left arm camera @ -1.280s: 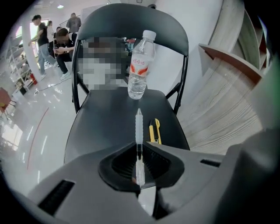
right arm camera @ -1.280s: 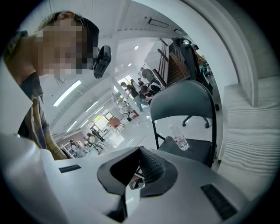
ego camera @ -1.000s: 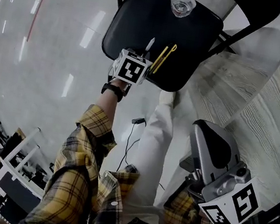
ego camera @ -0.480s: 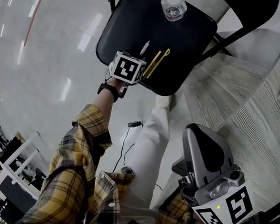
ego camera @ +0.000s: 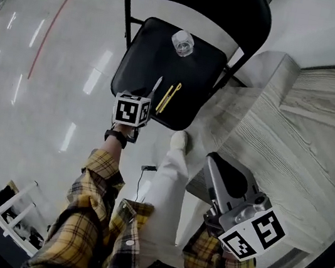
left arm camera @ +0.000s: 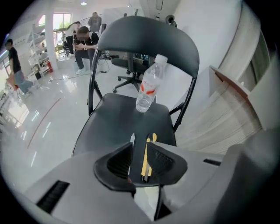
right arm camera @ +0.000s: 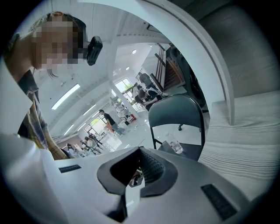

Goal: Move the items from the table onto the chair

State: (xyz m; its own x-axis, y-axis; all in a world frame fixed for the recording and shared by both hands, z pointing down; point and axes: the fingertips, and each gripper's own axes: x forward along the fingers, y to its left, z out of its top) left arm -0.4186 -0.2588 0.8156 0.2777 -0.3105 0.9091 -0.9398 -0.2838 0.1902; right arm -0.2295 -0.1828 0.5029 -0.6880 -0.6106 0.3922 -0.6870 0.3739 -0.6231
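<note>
A black folding chair (ego camera: 148, 57) holds a clear water bottle (ego camera: 183, 42) standing at the back of the seat. A yellow utility knife (ego camera: 168, 97) and a slim silver pen-like item (ego camera: 156, 85) lie side by side near the seat's front edge. My left gripper (ego camera: 140, 99) hovers at that front edge. In the left gripper view its jaws (left arm camera: 140, 155) are opening, with nothing pressed between them. The knife (left arm camera: 145, 157) and silver item (left arm camera: 132, 140) show on the seat beyond the gap, and the bottle (left arm camera: 148, 87) stands further back. My right gripper (ego camera: 213, 164) hangs low beside the table, tips together and empty (right arm camera: 139, 153).
The grey wood-grain table (ego camera: 294, 138) stands right of the chair, its corner close to the seat. A leg in white trousers (ego camera: 169, 181) stands between chair and table, and a cable (ego camera: 148, 168) lies on the glossy floor. People and office chairs (left arm camera: 83, 39) are far behind the chair.
The head view has tilted up, so the chair's whole back shows. The left gripper has drawn back a little from the silver item on the seat. The right gripper stays beside the table.
</note>
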